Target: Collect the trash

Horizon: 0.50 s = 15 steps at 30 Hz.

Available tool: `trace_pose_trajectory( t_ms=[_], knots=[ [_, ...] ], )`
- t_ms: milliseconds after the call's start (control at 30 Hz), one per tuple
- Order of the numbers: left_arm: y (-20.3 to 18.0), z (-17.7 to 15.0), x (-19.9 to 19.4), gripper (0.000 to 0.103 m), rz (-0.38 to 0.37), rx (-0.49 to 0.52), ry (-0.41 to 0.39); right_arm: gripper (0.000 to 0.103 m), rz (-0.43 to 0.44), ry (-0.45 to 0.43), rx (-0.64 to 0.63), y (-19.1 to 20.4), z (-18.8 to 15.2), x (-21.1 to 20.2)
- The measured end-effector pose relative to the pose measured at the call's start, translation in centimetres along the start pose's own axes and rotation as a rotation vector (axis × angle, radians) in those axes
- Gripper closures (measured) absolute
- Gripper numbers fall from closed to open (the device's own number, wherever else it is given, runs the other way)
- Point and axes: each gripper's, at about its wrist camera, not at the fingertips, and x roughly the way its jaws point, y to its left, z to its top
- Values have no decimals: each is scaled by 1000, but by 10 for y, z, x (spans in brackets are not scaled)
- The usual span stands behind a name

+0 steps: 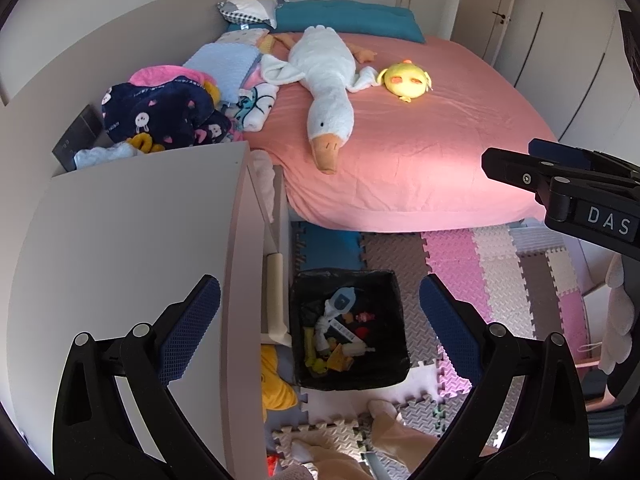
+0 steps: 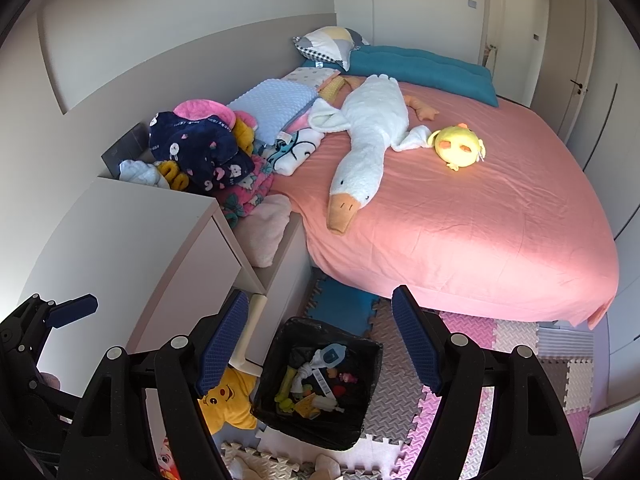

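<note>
While the pink bed fills most of the room with a white goose plush sprawled on it, the black trash bin sits on the foam mat below, already holding scraps. Left gripper and right gripper both hang above it, jaws spread, nothing between them.

Both cameras sit high up and look down and forward between their own two fingers. The left wrist view is over the white cabinet, with the black bin low on the floor below. The right wrist view is a bit more to the right. Both views share the bin, the pink bed and the foam mats.
</note>
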Motion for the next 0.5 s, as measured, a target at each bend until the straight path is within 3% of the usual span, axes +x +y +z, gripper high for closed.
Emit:
trace_pose_trajectory(
  t_ms=[300,500],
  knots=[
    [-5,1,2,7,-2,18,4,28,0,0,-1,-1,0,0],
    [-11,3,6,7,41,60,21,28,0,1,-1,0,0,1]
  ],
)
